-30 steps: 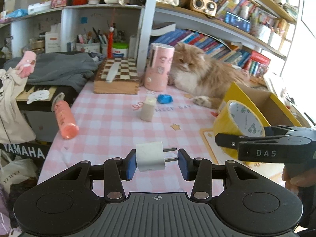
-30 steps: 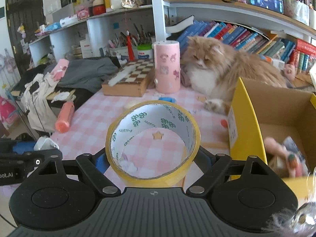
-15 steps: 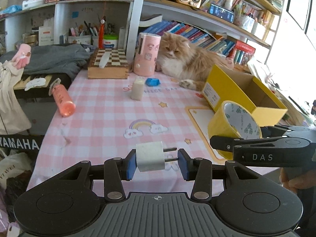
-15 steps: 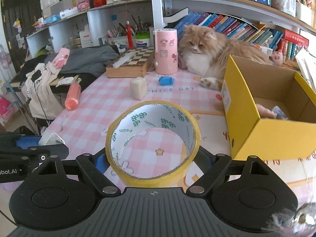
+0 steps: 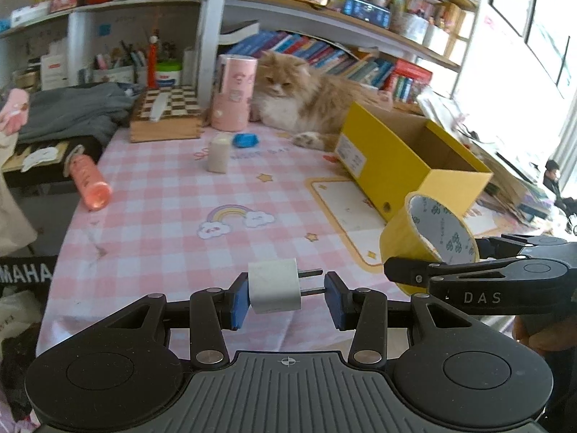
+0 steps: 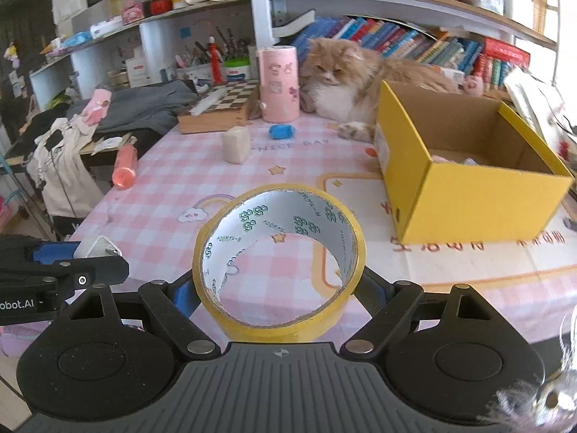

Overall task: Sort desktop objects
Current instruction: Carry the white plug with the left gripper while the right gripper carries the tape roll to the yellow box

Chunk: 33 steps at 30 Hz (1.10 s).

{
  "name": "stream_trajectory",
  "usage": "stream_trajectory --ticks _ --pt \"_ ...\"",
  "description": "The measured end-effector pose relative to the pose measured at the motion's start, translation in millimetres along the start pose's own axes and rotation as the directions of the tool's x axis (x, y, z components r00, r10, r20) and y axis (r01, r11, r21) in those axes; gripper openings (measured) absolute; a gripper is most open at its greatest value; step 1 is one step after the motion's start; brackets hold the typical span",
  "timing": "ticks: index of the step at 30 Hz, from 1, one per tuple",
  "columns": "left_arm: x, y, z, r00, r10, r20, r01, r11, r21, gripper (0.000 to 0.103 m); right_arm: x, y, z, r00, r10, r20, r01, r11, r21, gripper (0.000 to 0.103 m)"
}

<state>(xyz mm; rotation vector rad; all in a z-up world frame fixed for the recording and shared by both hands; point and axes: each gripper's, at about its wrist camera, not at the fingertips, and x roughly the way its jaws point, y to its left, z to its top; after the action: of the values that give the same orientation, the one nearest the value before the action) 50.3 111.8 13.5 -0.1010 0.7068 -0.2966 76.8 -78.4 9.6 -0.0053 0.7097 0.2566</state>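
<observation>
My left gripper (image 5: pixel 286 297) is shut on a white plug adapter (image 5: pixel 276 285), whose prongs point at the right pad. It hangs over the near edge of the pink checked tablecloth (image 5: pixel 162 223). To its right, my right gripper (image 6: pixel 277 296) is shut on a yellow tape roll (image 6: pixel 252 216), which it holds upright. The same roll (image 5: pixel 414 245) shows in the left wrist view. An open yellow box (image 6: pixel 468 209) stands ahead on the right with a few items inside. A cream block (image 6: pixel 236 144), a blue lump (image 6: pixel 281 131) and an orange bottle (image 6: pixel 124 166) lie further back.
A cat (image 6: pixel 346 79) lies at the back beside a pink cylinder (image 6: pixel 279 83) and a chessboard box (image 6: pixel 220 108). Shelves full of books and clutter line the wall behind. Clothes (image 6: pixel 137 104) are piled off the table's left side.
Both grippers have drawn back toward the table's near edge, so more of the cloth and the whole yellow box show. The grips on the plug and the tape are unchanged.
</observation>
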Motion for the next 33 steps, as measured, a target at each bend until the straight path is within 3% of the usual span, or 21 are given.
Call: stream_trajectory --ticks 11,22,33 --pt "8.5 -17.6 -2.7 0.996 -0.086 -0.022 0.087 0.996 0.032 0.043 -19.6 -15.6 -17.0 0.997 -0.069 -0.026 0.070 0.996 0.059 0.084" --pt "27.1 -55.0 -1.2 0.977 -0.201 -0.077 0.209 0.970 0.125 0.043 -45.8 -45.6 -38.9 0.982 -0.182 -0.044 0.187 0.969 0.162 0.084" --pt "38.8 -75.1 -1.2 0.970 -0.221 -0.104 0.234 0.962 0.139 0.043 -53.1 -67.7 -45.6 0.974 -0.215 -0.067 0.224 0.956 0.192 0.084"
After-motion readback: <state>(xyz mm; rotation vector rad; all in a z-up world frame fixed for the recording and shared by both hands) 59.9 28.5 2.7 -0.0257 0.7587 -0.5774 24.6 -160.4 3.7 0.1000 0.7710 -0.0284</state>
